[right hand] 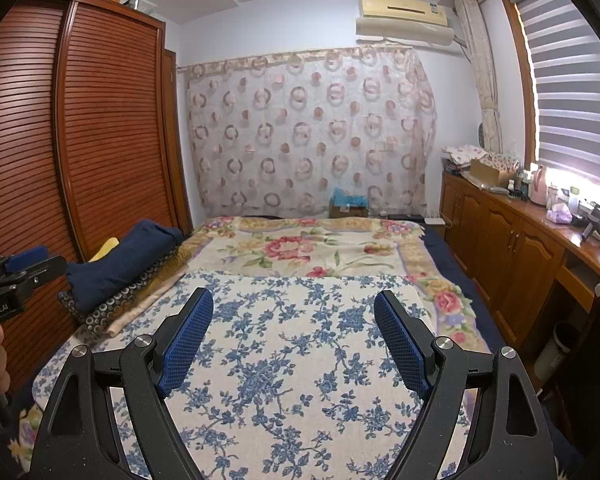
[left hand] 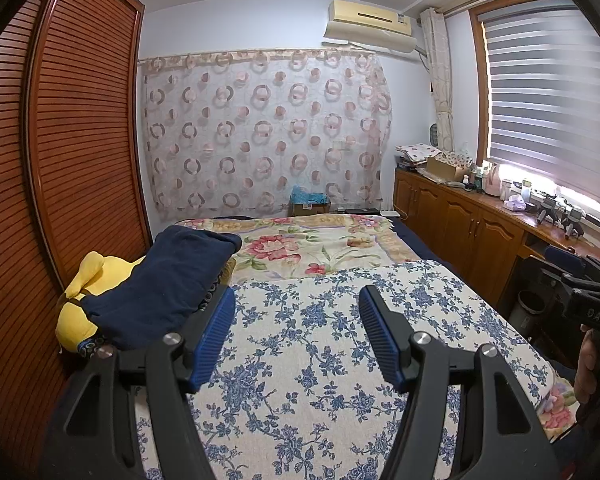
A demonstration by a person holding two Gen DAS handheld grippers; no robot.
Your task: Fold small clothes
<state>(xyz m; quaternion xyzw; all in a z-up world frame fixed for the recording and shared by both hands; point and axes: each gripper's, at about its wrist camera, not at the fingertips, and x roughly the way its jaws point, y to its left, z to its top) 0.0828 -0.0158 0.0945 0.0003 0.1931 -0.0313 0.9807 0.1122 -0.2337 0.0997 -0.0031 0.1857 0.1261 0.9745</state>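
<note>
A navy garment [right hand: 122,264] lies rolled or folded on top of a patterned dark cloth [right hand: 140,292] (a beige layer beneath) at the bed's left edge.

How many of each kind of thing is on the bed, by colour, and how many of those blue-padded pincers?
Navy folded cloth: 1
Dark ring-patterned cloth: 1
Beige cloth: 1
Yellow soft thing: 1
Blue floral cover: 1
Red floral blanket: 1
Grippers, both open and empty: 2, the left gripper and the right gripper
Total: 8
</note>
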